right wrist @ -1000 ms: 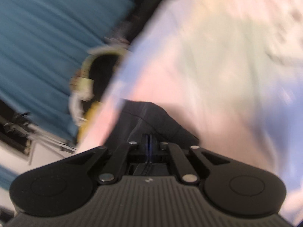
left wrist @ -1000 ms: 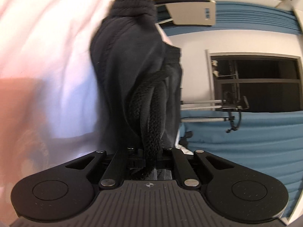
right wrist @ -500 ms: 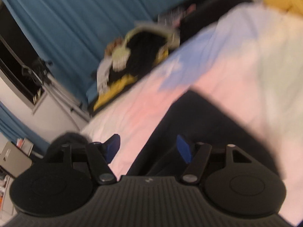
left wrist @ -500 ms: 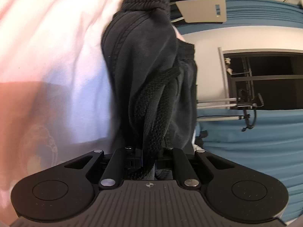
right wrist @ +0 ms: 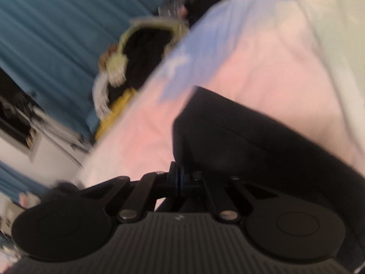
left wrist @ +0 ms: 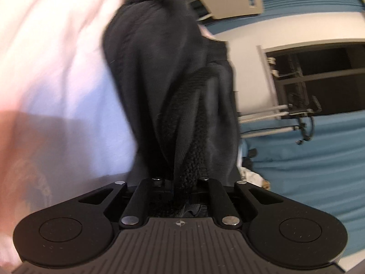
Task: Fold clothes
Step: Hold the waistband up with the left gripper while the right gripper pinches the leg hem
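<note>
A black garment (left wrist: pixel 164 73) with a thick braided drawstring (left wrist: pixel 191 155) hangs in front of my left gripper (left wrist: pixel 182 182), which is shut on its cloth and cord. In the right wrist view the same black garment (right wrist: pixel 262 141) lies on the pastel pink, blue and pale green bed sheet (right wrist: pixel 262 52). My right gripper (right wrist: pixel 180 178) is shut, its blue pads together at the garment's edge; the view is blurred and I cannot tell whether cloth is pinched between them.
The sheet (left wrist: pixel 52 68) fills the left of the left wrist view. Teal curtains (left wrist: pixel 319 159), a dark window (left wrist: pixel 319 80) and a tripod stand beyond. A basket of dark and yellow clothes (right wrist: pixel 136 52) sits past the bed's edge by teal curtains (right wrist: pixel 57 22).
My right gripper was open half a second ago and has now closed at the garment's edge, swinging closer to the bed. My left gripper keeps its hold; the garment swayed slightly.
</note>
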The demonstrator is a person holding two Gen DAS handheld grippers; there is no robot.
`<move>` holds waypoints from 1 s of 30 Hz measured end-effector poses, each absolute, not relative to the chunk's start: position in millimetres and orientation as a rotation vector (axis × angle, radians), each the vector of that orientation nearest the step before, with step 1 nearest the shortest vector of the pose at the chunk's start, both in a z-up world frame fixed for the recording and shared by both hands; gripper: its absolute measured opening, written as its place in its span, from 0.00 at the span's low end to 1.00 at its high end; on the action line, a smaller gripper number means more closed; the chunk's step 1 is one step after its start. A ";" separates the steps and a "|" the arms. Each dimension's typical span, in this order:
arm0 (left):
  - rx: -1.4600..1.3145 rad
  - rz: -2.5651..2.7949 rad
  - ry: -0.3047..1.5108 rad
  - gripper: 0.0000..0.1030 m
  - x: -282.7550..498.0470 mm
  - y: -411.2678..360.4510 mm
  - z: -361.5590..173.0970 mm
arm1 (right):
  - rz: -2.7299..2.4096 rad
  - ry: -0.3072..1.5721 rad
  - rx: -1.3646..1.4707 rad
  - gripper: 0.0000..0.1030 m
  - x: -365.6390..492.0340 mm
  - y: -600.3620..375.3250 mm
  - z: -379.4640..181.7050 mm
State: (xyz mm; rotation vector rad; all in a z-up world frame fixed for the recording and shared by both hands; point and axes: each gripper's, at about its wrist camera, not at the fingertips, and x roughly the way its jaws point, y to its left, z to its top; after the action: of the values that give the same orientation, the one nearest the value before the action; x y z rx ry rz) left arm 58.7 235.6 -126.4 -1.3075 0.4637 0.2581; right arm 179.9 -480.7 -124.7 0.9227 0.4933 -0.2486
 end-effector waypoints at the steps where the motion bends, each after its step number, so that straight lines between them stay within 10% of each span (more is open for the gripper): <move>1: -1.291 0.238 0.423 0.08 56.3 236.7 -120.0 | -0.235 0.436 0.925 0.03 169.8 -478.9 -112.4; 10: -1.484 0.125 0.181 0.08 12.1 256.0 -112.0 | -0.045 -0.116 0.852 0.03 20.2 -463.2 4.9; 18: -1.559 0.260 0.373 0.08 6.3 254.8 -131.9 | -0.424 0.459 1.493 0.04 -41.2 -505.1 -130.3; 22: -1.520 0.287 0.391 0.10 1.0 252.8 -128.6 | -0.464 0.433 1.363 0.07 -30.5 -504.9 -115.6; 25: -1.505 0.300 0.411 0.29 -3.8 254.0 -125.2 | -0.472 0.431 1.305 0.10 -22.7 -498.8 -108.0; 27: -1.509 0.301 0.415 0.66 -10.0 255.4 -120.6 | -0.509 0.463 1.316 0.28 -24.5 -500.8 -115.7; 30: -1.488 0.281 0.366 0.78 -27.2 260.6 -112.5 | -0.557 0.494 1.369 0.49 -20.4 -505.1 -130.4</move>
State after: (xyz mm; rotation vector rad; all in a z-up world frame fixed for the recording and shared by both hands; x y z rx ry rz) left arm -27.2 260.6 -112.5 -1.4882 0.3659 0.2807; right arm -20.4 -505.1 -130.4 1.3689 0.4944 -0.5571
